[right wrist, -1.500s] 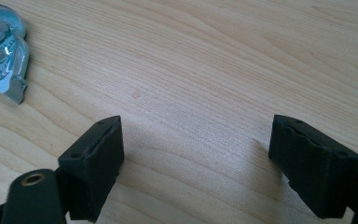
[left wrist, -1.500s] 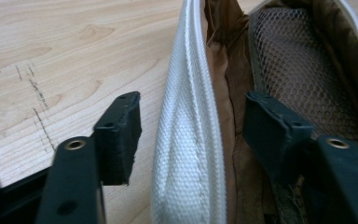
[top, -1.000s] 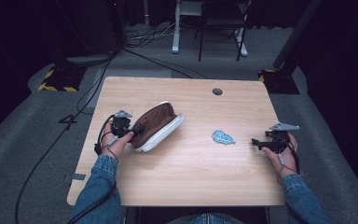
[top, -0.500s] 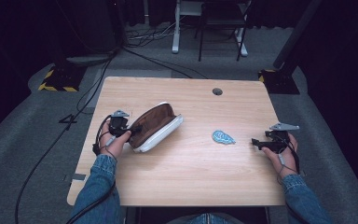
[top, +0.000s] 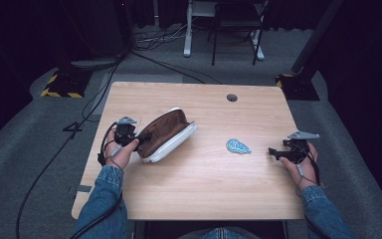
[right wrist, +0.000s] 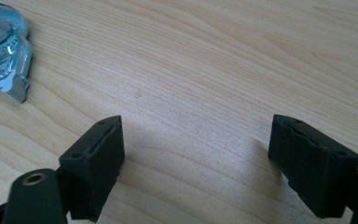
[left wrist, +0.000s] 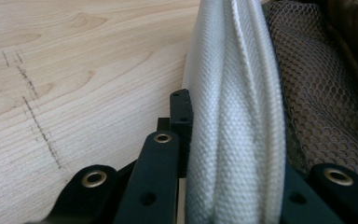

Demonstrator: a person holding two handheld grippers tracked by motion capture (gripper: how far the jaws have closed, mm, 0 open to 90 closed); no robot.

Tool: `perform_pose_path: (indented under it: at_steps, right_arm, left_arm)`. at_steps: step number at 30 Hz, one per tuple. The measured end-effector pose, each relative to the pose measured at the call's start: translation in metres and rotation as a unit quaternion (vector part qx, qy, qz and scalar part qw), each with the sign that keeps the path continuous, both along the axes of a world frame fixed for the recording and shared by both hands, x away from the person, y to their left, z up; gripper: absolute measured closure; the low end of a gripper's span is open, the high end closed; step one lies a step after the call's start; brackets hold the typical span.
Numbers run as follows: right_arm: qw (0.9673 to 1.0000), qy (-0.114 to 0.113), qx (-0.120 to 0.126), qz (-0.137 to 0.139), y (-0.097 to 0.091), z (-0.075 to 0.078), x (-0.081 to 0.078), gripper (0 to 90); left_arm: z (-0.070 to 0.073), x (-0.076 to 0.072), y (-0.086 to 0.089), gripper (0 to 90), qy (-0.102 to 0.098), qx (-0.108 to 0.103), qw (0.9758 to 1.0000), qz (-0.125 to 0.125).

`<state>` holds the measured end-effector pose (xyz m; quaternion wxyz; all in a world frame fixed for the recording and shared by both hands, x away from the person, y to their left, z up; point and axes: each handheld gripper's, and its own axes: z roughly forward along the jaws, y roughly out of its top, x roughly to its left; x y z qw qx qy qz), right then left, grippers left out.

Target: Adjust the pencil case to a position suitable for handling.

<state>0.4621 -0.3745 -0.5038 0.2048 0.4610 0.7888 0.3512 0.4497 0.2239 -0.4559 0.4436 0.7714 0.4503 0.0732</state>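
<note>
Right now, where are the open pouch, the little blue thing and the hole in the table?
Pouch [top: 165,133]: high view, on its brown lining.
Blue thing [top: 238,146]: high view, on its middle.
Hole [top: 232,97]: high view, on its dark centre near the table's far edge.

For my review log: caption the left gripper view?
Left gripper clamped on the white fabric rim of an open case, mesh lining visible.

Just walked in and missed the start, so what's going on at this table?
A person works at a wooden table with a tool in each hand. The left tool is clamped on the white rim of an open pouch with a brown lining. The right tool rests open on bare wood, apart from a small blue packet.
</note>
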Motion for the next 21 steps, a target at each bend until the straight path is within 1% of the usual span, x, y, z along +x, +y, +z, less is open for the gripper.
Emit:
perform_pose_path:
  at_steps: [3, 7, 11, 17, 21]
  right_arm:
    - [1.0, 0.0, 0.0, 0.0, 0.0, 0.0, 0.0, 18.6]
    - [1.0, 0.0, 0.0, 0.0, 0.0, 0.0, 0.0, 18.6]
    - [1.0, 0.0, 0.0, 0.0, 0.0, 0.0, 0.0, 18.6]
    - [1.0, 0.0, 0.0, 0.0, 0.0, 0.0, 0.0, 18.6]
    - [1.0, 0.0, 0.0, 0.001, 0.0, 0.0, 0.0, 18.6]
  left_arm:
    - [0.005, -0.004, -0.002, 84.5, -0.005, -0.001, 1.0, -0.007]
    - [0.012, -0.01, -0.006, 84.5, -0.006, -0.004, 0.9998, -0.016]
    - [0.019, -0.016, -0.013, 84.5, -0.009, -0.002, 0.9995, -0.03]
    - [0.028, -0.025, -0.024, 84.5, -0.018, 0.0, 0.9984, -0.054]
    - [0.032, -0.03, -0.031, 84.5, -0.018, -0.002, 0.9974, -0.07]
